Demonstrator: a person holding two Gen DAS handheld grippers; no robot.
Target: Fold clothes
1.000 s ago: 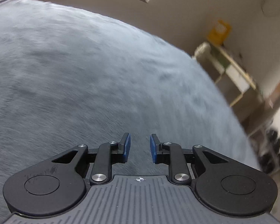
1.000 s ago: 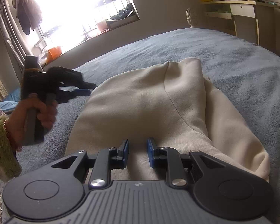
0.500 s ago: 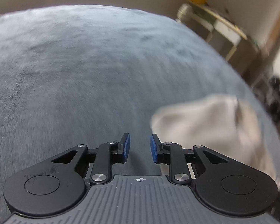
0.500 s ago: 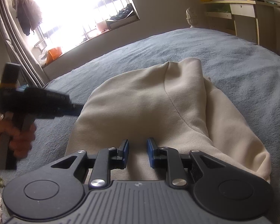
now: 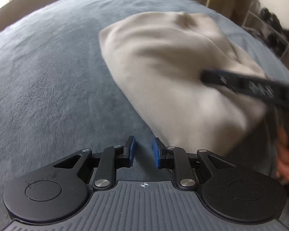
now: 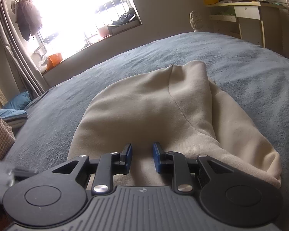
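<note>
On the grey-blue bed (image 5: 54, 88), in the left wrist view: a cream garment (image 5: 175, 77) lying folded and bunched, right of centre, reaching from the far middle down to the near right. Left tool (image 5: 143, 151) low in the foreground, pointing steeply down at bare bedcover just left of the garment's near corner. Blue pads (image 5: 132, 150) a narrow gap apart and closing, with nothing between them, only bedcover showing through the gap. Right-hand pad next to the cloth's edge; contact impossible to tell through the blur. Further right, the right tool (image 5: 208, 78) reaching in from the right edge, its dark tip over the garment's upper surface, with a hand (image 5: 287, 159) on its handle at the right edge. Far right, blurred shelving and dark items beyond the bed.

In the right wrist view: right tool (image 6: 142, 158) low over the near end of the cream garment (image 6: 154, 107), blue pads (image 6: 129, 156) a small gap apart, cloth visible in the gap and beneath them. Pressing on the fabric not evident, so no grip to report. Garment spread away toward the far middle, a seam running down its top layer and a looser layer spilling to the right. Bed (image 6: 250, 63) around it on all sides. Far left, a bright window (image 6: 77, 13) with a curtain (image 6: 15, 48); far right, a pale desk (image 6: 248, 17).
</note>
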